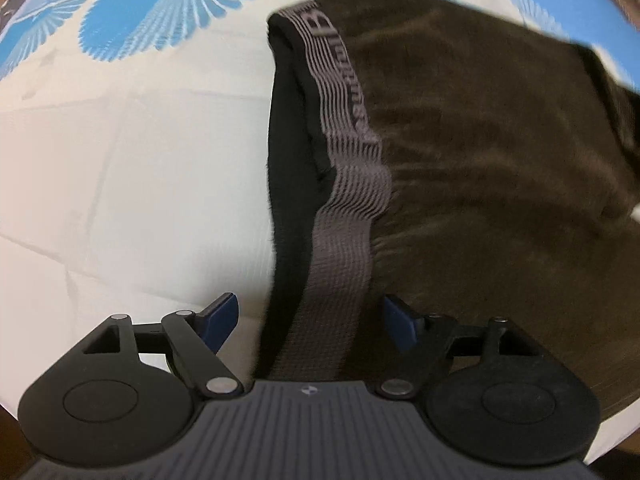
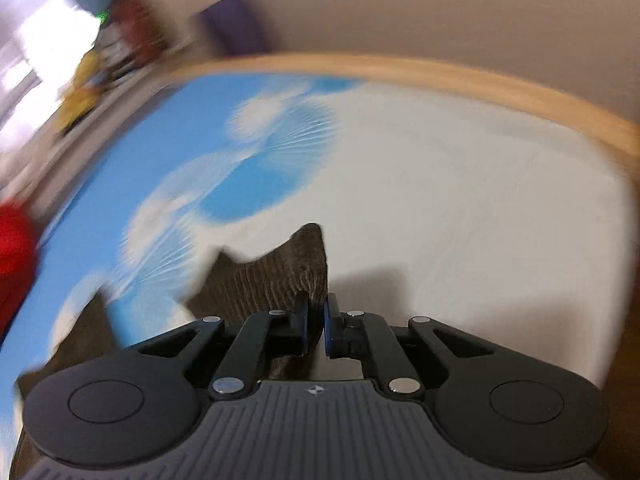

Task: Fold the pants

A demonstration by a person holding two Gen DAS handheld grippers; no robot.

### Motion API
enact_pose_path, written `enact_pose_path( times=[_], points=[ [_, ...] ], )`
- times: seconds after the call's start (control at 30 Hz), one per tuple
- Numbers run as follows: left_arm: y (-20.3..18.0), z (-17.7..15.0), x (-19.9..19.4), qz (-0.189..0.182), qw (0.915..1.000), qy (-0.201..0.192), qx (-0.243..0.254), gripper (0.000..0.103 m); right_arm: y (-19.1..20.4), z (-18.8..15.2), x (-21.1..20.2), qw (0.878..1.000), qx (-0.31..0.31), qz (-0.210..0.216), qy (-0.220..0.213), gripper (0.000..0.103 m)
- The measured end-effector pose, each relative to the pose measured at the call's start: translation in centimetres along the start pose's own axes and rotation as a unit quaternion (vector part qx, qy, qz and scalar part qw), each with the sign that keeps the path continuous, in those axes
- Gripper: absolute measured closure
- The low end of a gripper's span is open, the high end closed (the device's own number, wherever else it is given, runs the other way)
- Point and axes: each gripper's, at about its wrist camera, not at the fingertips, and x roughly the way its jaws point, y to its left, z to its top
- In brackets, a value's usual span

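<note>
Left gripper (image 1: 310, 320) spread wide above grey striped waistband (image 1: 344, 216), pads clear of cloth. Right gripper (image 2: 318, 326) clamped on a raised fold of dark brown pants (image 2: 276, 276). Pants lying on white-and-blue feather-print sheet (image 1: 120, 160), wooden edge (image 2: 440, 76) beyond

Only lettering: on pants (image 1: 480, 160) waistband (image 1: 348, 152), grey striped elastic, running from 12 o'clock down toward centre of left wrist view. Large light "B" (image 1: 320, 24) at top end readable; dark letters after it blurred, can't make out the word. Right wrist view: no readable text.
</note>
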Motion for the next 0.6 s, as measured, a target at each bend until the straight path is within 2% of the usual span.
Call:
enact_pose_path(
  times=[0.07,0.13,0.27,0.3,0.33,0.37,0.47,0.53,0.6],
  points=[
    [-0.3,-0.7,0.6,0.003,0.9997,0.014,0.02,0.02,-3.6,-0.9,1.5,0.994,0.056,-0.071,0.057,0.096],
    [-0.6,-1.2,0.6,0.002,0.9991,0.015,0.039,0.02,-5.8,-1.9,2.6,0.987,0.09,-0.096,0.093,0.096],
    [-0.5,-2.2,0.8,-0.01,0.9983,0.021,0.053,0.02,-5.3,-2.1,2.7,0.991,0.066,-0.064,0.099,0.086],
    [-0.4,-2.4,0.8,-0.013,0.9983,0.02,0.053,0.02,-5.2,-2.0,2.6,0.992,0.056,-0.058,0.098,0.079],
    [-0.2,-2.5,0.9,-0.017,0.9983,0.02,0.052,0.022,-4.7,-2.0,2.5,0.993,0.045,-0.054,0.098,0.063],
    [-0.1,-2.6,1.0,-0.024,0.9981,0.019,0.053,0.029,-4.5,-2.2,2.0,0.993,0.037,-0.056,0.098,0.059],
    [-0.5,-3.3,0.8,-0.027,0.9966,0.005,0.078,0.042,-3.7,-1.9,1.3,0.993,0.025,-0.092,0.075,0.059],
    [-0.9,-3.7,0.3,-0.02,0.9947,-0.006,0.101,0.055,-2.9,-1.4,0.5,0.994,0.02,-0.104,0.039,0.059],
    [-0.6,-3.9,-1.0,-0.025,0.9949,-0.02,0.095,0.084,-1.9,-0.9,-1.2,0.994,0.006,-0.111,-0.007,0.059]
  ],
)
